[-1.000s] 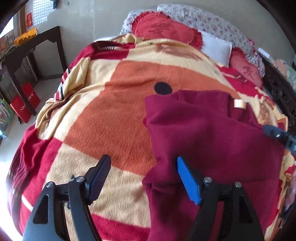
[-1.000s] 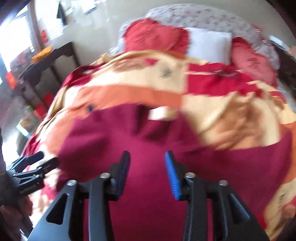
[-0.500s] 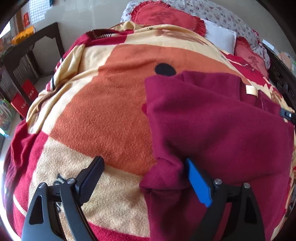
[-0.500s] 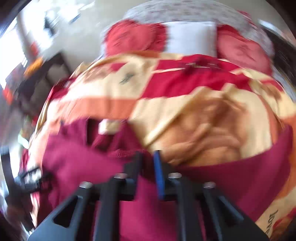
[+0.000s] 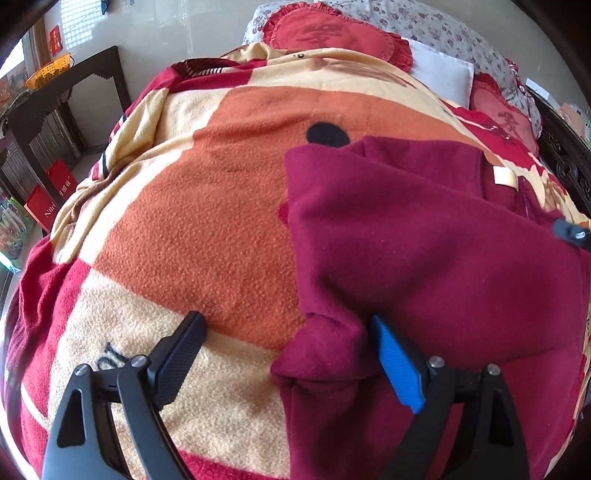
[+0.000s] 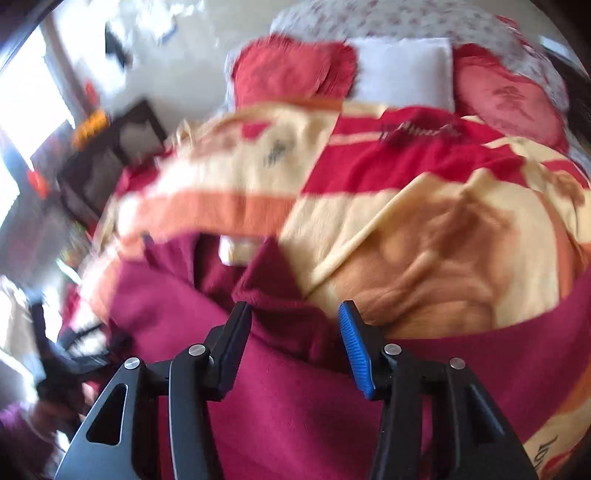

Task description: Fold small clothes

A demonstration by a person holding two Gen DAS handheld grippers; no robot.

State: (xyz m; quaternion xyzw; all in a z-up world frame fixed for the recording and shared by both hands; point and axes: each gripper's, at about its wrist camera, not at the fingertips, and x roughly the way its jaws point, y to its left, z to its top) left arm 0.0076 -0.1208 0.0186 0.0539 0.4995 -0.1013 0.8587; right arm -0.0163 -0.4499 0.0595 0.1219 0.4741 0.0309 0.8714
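Garment [image 5: 424, 240] flat on blanket [image 5: 207, 229]; both grippers spread wide.

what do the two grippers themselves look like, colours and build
Both match: the left gripper and right gripper are black plastic frames with triangular cut-outs and silver rivets at the joints. Each has one black ribbed finger pad and one bright blue ribbed pad. No cables or lettering are visible.

A bed covered by a fleece blanket [image 5: 207, 221] patterned in orange, cream and red blocks. A dark maroon fleece garment [image 5: 424, 258] lies spread directly on the blanket. At the head of the bed rest two red frilled cushions [image 5: 332, 33] and a white pillow [image 5: 443, 74].
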